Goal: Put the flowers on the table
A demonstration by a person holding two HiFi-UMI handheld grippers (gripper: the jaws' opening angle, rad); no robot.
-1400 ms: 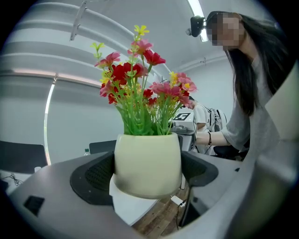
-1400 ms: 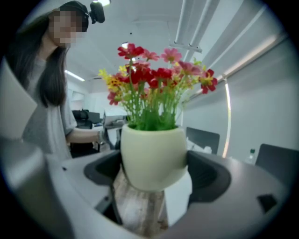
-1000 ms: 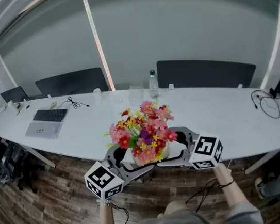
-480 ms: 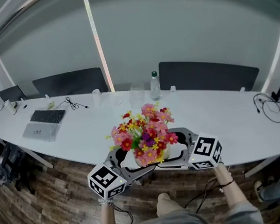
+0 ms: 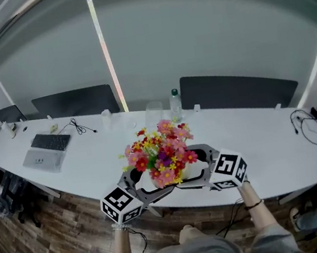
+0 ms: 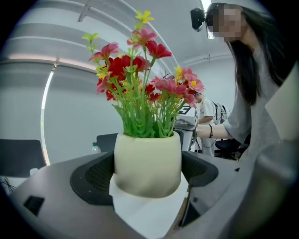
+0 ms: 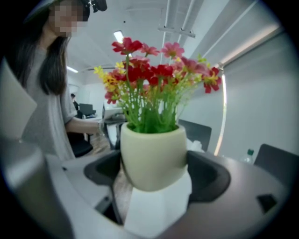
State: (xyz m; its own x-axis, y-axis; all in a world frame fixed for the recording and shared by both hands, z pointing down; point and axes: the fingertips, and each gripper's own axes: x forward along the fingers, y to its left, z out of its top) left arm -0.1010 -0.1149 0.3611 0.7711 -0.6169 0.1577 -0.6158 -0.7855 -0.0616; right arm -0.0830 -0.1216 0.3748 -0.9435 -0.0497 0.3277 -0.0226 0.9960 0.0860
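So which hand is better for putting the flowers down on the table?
Neither left nor right: both are needed. The left gripper and right gripper each press the flower pot from opposite sides, by the near edge of the table. Probably lower it together.

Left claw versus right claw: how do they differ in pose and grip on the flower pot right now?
The left claw reaches the flower pot from its left. The right claw reaches it from its right. In the head view the left claw's body sits lower in frame, partly over the wooden floor. The right claw's body sits higher, over the table. Shared: both are shut on the upright pot, one jaw on each side.
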